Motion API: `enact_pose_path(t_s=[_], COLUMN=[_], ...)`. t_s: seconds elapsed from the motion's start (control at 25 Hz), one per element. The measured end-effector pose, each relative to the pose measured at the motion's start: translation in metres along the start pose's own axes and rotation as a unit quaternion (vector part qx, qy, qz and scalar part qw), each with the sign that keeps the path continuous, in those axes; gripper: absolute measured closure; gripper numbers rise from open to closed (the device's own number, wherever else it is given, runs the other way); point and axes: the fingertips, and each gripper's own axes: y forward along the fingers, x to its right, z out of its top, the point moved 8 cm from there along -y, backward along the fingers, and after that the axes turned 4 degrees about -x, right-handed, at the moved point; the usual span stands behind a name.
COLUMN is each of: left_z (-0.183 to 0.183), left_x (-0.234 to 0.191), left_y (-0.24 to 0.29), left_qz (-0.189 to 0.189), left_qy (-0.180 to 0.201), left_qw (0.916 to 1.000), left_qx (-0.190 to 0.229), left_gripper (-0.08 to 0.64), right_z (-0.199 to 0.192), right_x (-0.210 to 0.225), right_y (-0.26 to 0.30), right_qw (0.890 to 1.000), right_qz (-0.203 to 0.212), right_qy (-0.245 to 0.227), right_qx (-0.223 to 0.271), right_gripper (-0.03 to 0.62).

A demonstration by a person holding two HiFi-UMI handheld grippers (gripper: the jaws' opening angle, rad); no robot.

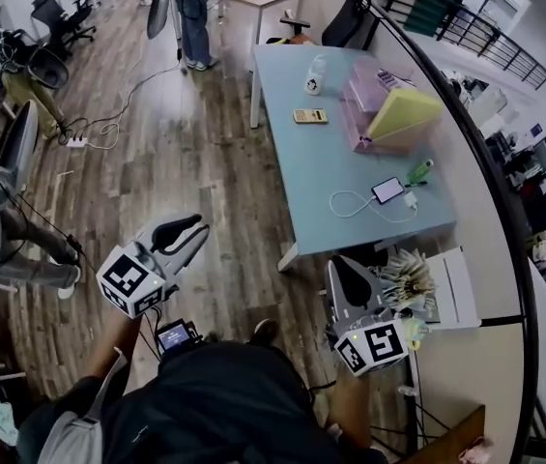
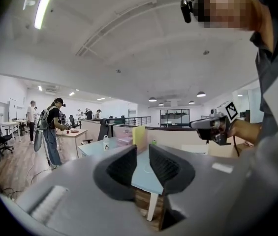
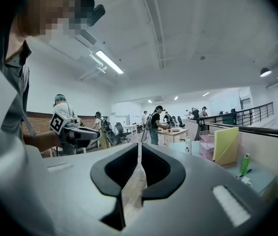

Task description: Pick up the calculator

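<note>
The calculator [image 1: 309, 116] is a small tan slab lying flat on the far part of the light-blue table [image 1: 321, 167]. Both grippers hang over the wooden floor, well short of that table. My left gripper [image 1: 195, 228] [image 2: 142, 149] points toward the table, its jaws a little apart with nothing between them. My right gripper [image 1: 345, 271] [image 3: 139, 146] sits by the table's near corner, its jaws closed to a thin slit and empty. The calculator cannot be made out in either gripper view. Each gripper view shows the other gripper: the right gripper [image 2: 212, 124], the left gripper [image 3: 79, 134].
On the table stand a pink file tray with a yellow folder [image 1: 400, 114], a white bottle [image 1: 316, 75], a green bottle [image 1: 419, 171] and a phone on a white cable [image 1: 387, 190]. A person [image 1: 193, 17] stands at another desk beyond. Cables [image 1: 108, 129] trail across the floor.
</note>
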Motion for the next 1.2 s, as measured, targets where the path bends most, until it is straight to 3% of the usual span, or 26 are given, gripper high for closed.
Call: enact_pose_path(t_s=[0.4,0.72,0.96,1.2], left_z=[0.015,0.023,0.018,0.018], left_x=[0.005,0.006,-0.013,-0.055], left_y=[0.032,0.049,0.069,0.106], left_qz=[0.076,0.09,0.079,0.025], left_qy=[-0.001,-0.005,-0.013,-0.013], left_qw=[0.9971,0.9956,0.9961,0.9991], left_qx=[-0.01,-0.026,-0.037,-0.031], left_gripper=[0.422,0.422,0.422,0.422], right_z=[0.003,0.0,-0.002,0.005], right_x=[0.075,0.102,0.114,0.124], right_y=[0.03,0.044,0.06,0.074], right_qw=[0.998,0.997,0.997,1.0], right_qz=[0.059,0.075,0.067,0.001], right_qy=[0.005,0.019,0.027,0.027], right_qx=[0.006,0.0,-0.007,-0.013], right_gripper=[0.586,0.586,0.586,0.586])
